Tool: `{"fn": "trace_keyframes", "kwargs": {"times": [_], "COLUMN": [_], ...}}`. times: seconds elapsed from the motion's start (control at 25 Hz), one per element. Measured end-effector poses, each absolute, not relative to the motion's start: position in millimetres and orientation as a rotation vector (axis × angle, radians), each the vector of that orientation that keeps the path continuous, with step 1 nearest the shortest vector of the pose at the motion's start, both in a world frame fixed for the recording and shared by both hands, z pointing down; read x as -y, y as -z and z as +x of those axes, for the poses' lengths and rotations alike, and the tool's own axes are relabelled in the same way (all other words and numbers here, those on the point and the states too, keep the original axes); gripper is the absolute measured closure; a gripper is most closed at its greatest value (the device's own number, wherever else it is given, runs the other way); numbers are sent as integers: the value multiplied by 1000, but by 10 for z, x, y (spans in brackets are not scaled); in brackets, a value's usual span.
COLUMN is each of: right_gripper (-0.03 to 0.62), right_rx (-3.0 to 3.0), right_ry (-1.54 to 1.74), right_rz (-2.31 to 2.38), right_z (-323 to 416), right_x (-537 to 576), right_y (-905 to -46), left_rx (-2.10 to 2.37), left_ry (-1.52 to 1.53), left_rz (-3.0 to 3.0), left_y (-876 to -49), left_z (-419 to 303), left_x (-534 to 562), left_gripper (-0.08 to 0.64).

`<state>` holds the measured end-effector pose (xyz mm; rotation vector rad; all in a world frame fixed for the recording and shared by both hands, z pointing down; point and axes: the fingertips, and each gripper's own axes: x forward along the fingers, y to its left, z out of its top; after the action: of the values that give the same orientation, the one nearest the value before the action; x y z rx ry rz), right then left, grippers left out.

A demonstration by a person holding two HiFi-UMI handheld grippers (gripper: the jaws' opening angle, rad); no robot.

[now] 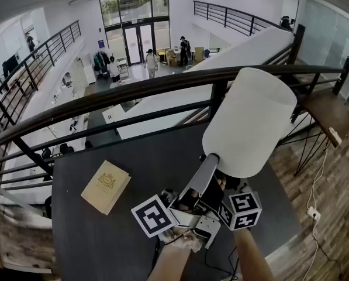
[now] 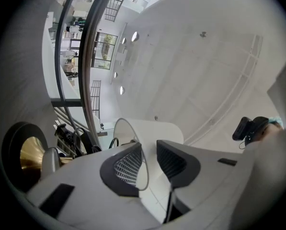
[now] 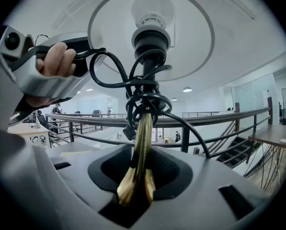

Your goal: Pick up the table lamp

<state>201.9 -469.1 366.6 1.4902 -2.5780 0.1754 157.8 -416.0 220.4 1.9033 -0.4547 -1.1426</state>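
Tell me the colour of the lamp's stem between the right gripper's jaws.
The stem is shiny brass-gold, clearest in the right gripper view.

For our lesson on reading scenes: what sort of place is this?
Probably an upper mezzanine in a large office building: a dark curved metal railing overlooks a lower floor with tall glass entrance doors and standing people.

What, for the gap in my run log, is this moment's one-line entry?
lamp: tilted above table | right gripper: shut on brass stem | left gripper: clamped on shade rim
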Motion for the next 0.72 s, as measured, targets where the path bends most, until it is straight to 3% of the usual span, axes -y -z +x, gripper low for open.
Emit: {"fn": "trace_keyframes", "kwargs": {"times": [0.72], "right_gripper": [451], "right_rx": [2570], "right_ry": [-152], "right_rz": [1497], "right_z": [2021], "right_x": [4576], "right_y": [-3542], "left_rx": [441], "left_ry": [1160], "left_rz": [1906], "left_y": [-2092], "left_z": [1567], "left_x": [4046], "left_gripper": [448]}}
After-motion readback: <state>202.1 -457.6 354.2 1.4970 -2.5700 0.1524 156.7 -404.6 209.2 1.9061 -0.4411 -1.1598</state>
